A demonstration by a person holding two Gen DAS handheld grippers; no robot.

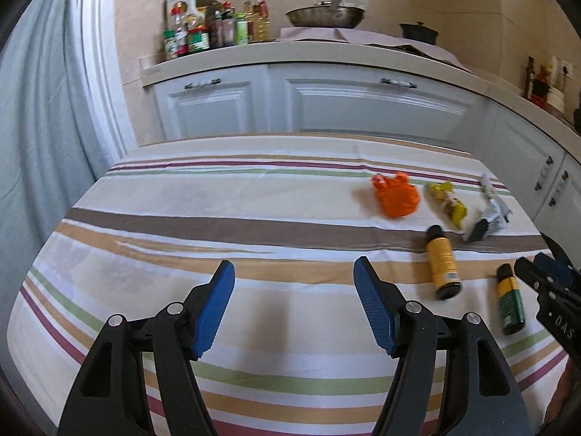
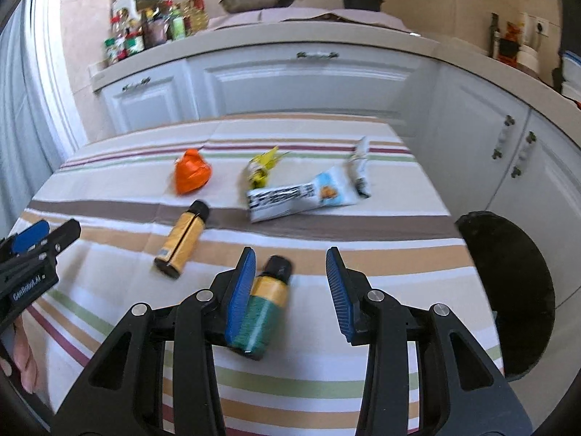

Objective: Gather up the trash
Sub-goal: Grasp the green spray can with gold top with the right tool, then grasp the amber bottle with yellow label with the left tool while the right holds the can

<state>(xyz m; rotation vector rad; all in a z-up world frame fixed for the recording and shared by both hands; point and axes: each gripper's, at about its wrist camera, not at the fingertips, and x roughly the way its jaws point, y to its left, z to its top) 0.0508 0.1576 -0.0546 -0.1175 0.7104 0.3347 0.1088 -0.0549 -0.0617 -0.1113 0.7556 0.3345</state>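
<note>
While the right gripper [image 2: 290, 290] is wide open and low over the striped worktop [image 2: 109, 290], the green and yellow bottle [image 2: 265, 312] lies between its blue fingers [image 2: 239, 290], close against the left one. The other finger is apart from the bottle, so nothing is squeezed.

Just ahead and to the left of this gripper lies the yellow bottle [image 2: 181, 239], flat on its side with its black cap pointing away. Farther ahead are the white snack wrapper [image 2: 301, 198], the crumpled yellow wrapper [image 2: 261, 169] and the orange crumpled bag [image 2: 190, 174]. Off to the right, past the worktop edge, sits a black round bin [image 2: 508, 290].

The left gripper [image 1: 294, 301] is open too and holds nothing. Only bare striped cloth lies between its fingers. All the trash is ahead and to its right: the yellow bottle [image 1: 443, 265] nearest, the green and yellow bottle [image 1: 510, 301] beside the right gripper [image 1: 544, 276], and the wrappers and orange bag [image 1: 397, 198] beyond.
</note>
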